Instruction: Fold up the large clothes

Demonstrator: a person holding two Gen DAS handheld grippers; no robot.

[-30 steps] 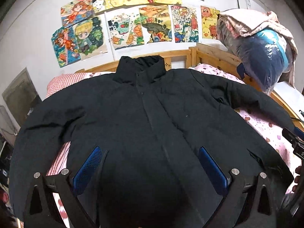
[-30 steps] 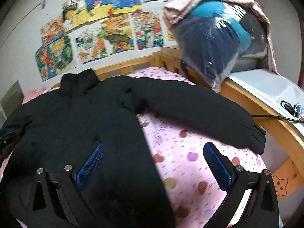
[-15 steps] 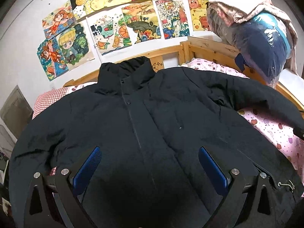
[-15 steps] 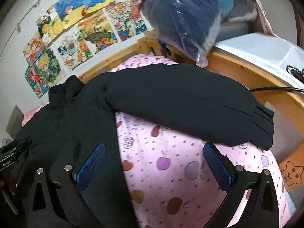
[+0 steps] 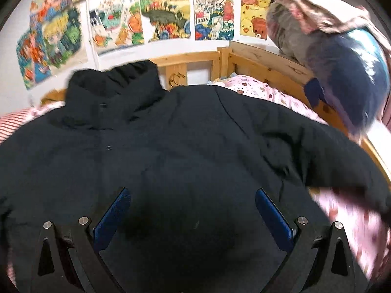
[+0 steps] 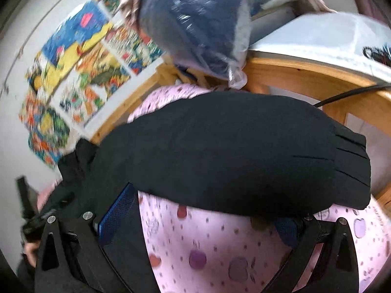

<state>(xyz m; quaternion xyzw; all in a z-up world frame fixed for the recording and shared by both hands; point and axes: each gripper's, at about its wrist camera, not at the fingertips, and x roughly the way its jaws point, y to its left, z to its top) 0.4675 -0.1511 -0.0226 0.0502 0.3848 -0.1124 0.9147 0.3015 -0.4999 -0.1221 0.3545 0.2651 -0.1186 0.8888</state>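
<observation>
A large black padded jacket (image 5: 171, 146) lies face up on the bed, collar (image 5: 114, 85) toward the headboard. My left gripper (image 5: 193, 217) hovers open over the jacket's chest, blue pads wide apart, nothing between them. In the right wrist view the jacket's sleeve (image 6: 244, 151) stretches across the pink sheet, its cuff (image 6: 352, 158) at the right. My right gripper (image 6: 200, 222) is open just below the sleeve; the sleeve's lower edge overlaps the tips of both blue pads (image 6: 117, 212). Whether the fingers touch the sleeve I cannot tell.
The pink spotted sheet (image 6: 207, 256) covers the bed inside a wooden frame (image 6: 305, 78). A plastic-wrapped bundle of bedding (image 5: 342, 56) sits on the rail at the right. A black cable (image 6: 352, 92) crosses the rail. Colourful drawings (image 5: 166, 14) hang on the wall. A red striped pillow (image 5: 14, 124) lies left.
My left gripper has moved forward over the jacket toward the collar. My right gripper has closed in on the sleeve, which now overlaps its pad tips. Both views are motion-blurred.
</observation>
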